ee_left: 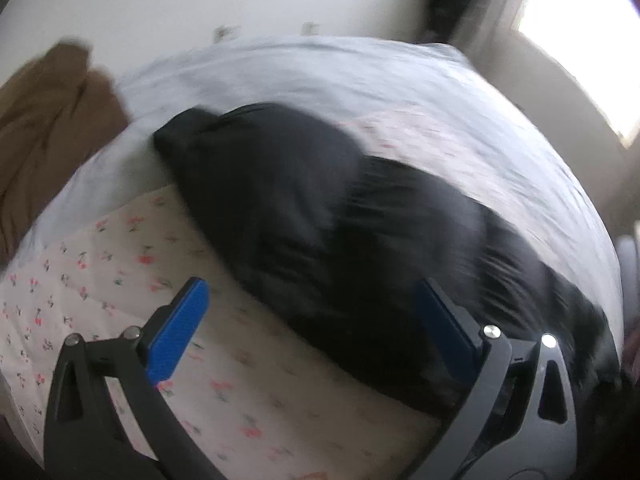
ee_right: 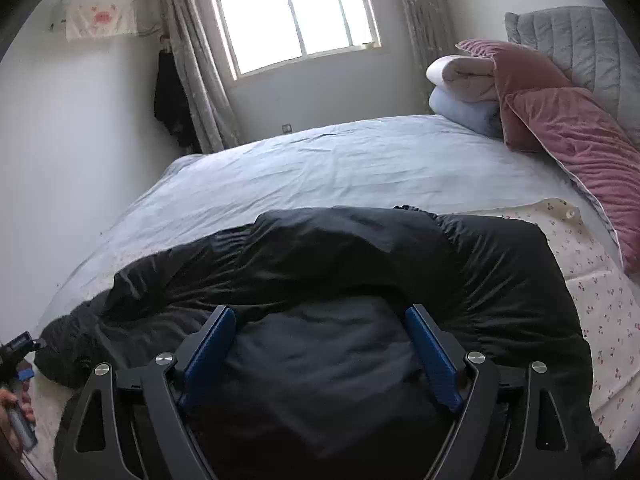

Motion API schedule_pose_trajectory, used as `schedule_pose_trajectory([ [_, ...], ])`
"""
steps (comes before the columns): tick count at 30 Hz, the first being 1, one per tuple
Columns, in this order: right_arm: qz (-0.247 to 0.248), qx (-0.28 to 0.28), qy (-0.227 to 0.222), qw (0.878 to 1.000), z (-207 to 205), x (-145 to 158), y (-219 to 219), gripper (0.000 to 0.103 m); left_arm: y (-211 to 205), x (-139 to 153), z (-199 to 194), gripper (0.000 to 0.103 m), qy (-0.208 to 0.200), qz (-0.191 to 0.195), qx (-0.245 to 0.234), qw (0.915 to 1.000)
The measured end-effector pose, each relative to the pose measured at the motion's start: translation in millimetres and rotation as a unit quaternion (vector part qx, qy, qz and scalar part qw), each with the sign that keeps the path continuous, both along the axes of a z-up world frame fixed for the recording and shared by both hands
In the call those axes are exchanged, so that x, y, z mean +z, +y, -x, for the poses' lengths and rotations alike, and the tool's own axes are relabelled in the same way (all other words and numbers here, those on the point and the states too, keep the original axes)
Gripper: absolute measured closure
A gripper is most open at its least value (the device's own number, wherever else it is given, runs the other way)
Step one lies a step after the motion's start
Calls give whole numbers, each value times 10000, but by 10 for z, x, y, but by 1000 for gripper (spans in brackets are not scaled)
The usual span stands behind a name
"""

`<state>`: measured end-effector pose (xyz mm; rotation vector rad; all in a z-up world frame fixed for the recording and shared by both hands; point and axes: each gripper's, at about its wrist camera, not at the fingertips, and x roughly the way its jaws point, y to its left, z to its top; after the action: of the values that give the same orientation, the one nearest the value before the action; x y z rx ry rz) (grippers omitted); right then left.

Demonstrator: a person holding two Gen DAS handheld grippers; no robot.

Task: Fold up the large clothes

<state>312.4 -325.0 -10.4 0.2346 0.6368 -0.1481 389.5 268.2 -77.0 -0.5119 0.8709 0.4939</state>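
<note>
A large black padded jacket (ee_right: 360,272) lies on a cherry-print sheet (ee_right: 600,300) on the bed. In the left wrist view, which is motion-blurred, the jacket (ee_left: 320,220) runs from upper left to lower right. My left gripper (ee_left: 312,292) is open, its blue pads (ee_left: 180,328) wide apart at the jacket's near edge, holding nothing. My right gripper (ee_right: 320,316) is open just above the jacket's middle, holding nothing. The left gripper also shows at the left edge of the right wrist view (ee_right: 18,354).
The pale blue bed cover (ee_right: 320,160) stretches toward the window (ee_right: 296,12). Pink pillows (ee_right: 580,140) and rolled blankets (ee_right: 460,80) sit at the headboard on the right. A brown garment (ee_left: 48,120) lies at the bed's left in the left wrist view.
</note>
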Motion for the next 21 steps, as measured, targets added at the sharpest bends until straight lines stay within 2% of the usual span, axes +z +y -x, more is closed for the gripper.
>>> schedule_pose_trajectory([
  [3,-96,17,-5,10000,-4,-9,-25,14,243,-196,-98,1,167,158,286,9993],
  [9,-120,26,9,9999,-18,-22,-39,14,595,-476,-300,1,161,297,648,9973],
  [12,31,55,29,10000,-27,-30,-5,13,770,-583,-291,1,-74,835,893,9925],
  [15,81,91,10,9999,-33,-29,15,12,862,-578,-320,1,-389,886,915,9911],
  [16,88,94,6,9999,-33,-30,11,11,892,-573,-341,7,-466,909,872,9909],
  [17,72,93,6,9999,-37,-36,2,11,907,-564,-348,33,-582,958,805,9904],
  [18,51,96,13,9999,-40,-44,-6,11,922,-557,-360,54,-744,1135,648,9886],
  [19,25,100,24,9999,-41,-49,-10,11,939,-537,-371,81,-898,1444,553,9839],
  [20,2,104,32,9999,-42,-55,-13,11,931,-484,-346,93,-1032,1550,567,9809],
  [21,-15,110,31,9999,-41,-53,-19,11,883,-375,-326,94,-1192,1514,555,9797],
])
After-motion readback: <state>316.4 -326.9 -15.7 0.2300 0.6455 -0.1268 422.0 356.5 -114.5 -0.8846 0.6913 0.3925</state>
